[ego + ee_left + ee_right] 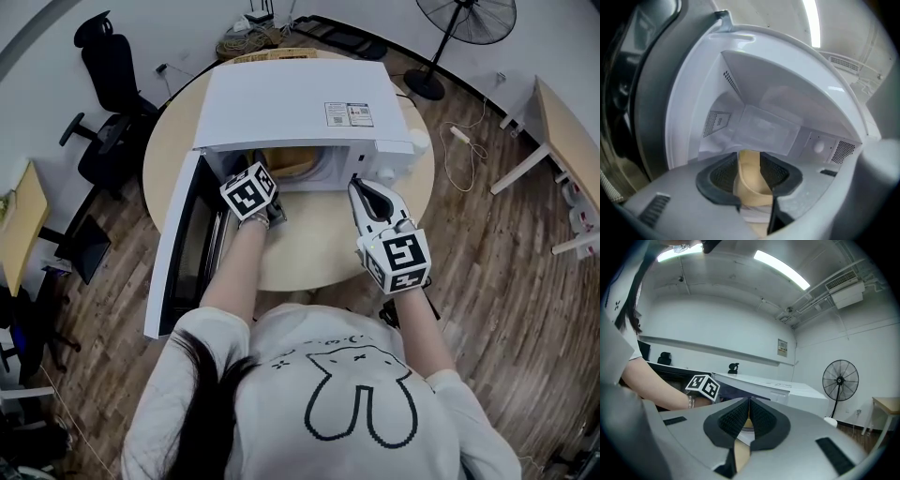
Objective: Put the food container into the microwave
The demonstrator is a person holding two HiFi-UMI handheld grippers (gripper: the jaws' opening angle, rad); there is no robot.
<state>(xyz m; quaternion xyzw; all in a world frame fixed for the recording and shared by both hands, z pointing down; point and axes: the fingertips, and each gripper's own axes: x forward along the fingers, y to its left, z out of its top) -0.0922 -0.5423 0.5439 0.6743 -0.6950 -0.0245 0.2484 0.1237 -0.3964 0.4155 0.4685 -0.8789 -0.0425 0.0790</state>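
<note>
The white microwave [300, 103] stands on a round wooden table [309, 253] with its door [183, 248] swung open to the left. A tan food container [291, 161] shows inside the cavity mouth. My left gripper [255, 190] reaches into that opening. In the left gripper view its jaws [750, 161] are shut on the container's tan rim [752, 183], with the white cavity walls [764, 126] ahead. My right gripper [358, 186] hovers over the table just in front of the microwave's right side. Its jaws [749, 404] are shut with nothing between them.
A black office chair [108, 103] stands at the back left. A floor fan [459, 28] is at the back right, with cables on the wooden floor. A wooden desk [567, 141] is at the right edge and another [19, 225] at the left.
</note>
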